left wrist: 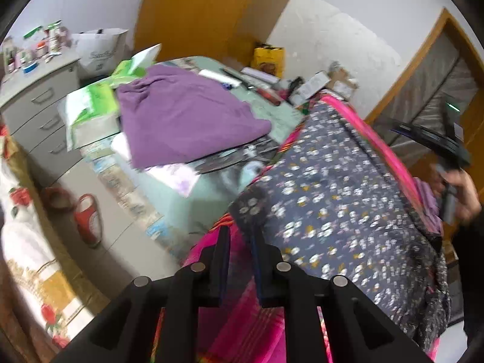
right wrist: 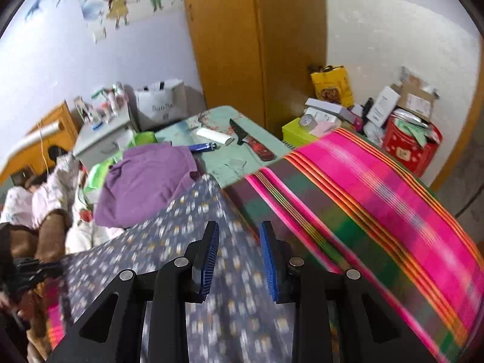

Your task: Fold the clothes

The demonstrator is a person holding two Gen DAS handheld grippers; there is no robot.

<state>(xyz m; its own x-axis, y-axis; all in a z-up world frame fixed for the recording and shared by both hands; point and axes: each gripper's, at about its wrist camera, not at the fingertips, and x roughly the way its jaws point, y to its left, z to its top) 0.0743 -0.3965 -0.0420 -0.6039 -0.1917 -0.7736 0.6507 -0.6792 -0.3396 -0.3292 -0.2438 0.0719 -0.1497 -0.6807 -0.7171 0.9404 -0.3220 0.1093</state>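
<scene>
1. Cluttered bedroom, white walls and an orange-brown wardrobe at the back; we stand over a work surface draped in a pink striped blanket point(right wrist: 378, 181), which gives the clothes a flat bed to fold on.
2. Far left in the left wrist view, a grey drawer unit point(left wrist: 39, 106) carries bottles, and red slippers point(left wrist: 87, 217) sit on the floor beside it, clear of the work.
3. Next along, a purple garment point(left wrist: 181, 121) lies heaped on a pale green table point(left wrist: 284, 118); we judge it is waiting its turn or already set aside.
4. Centre, the task's thing: a dark blue floral garment point(left wrist: 332, 199) spread across the blanket, one corner lying near our left gripper point(left wrist: 240, 233).
5. The left gripper's jaws stand slightly apart; the corner lies just beyond the tips and blur hides whether it touches them, so we read no grip.
6. In the right wrist view, our right gripper point(right wrist: 239, 236) hovers above the floral cloth with jaws clearly apart and nothing between the blue pads point(right wrist: 210, 260).
7. Further right on the green table, a knife point(right wrist: 251, 142) and small boxes stay away from the fabric.
8. Both grippers seem free, probably so we can take new corners for the next fold.
</scene>
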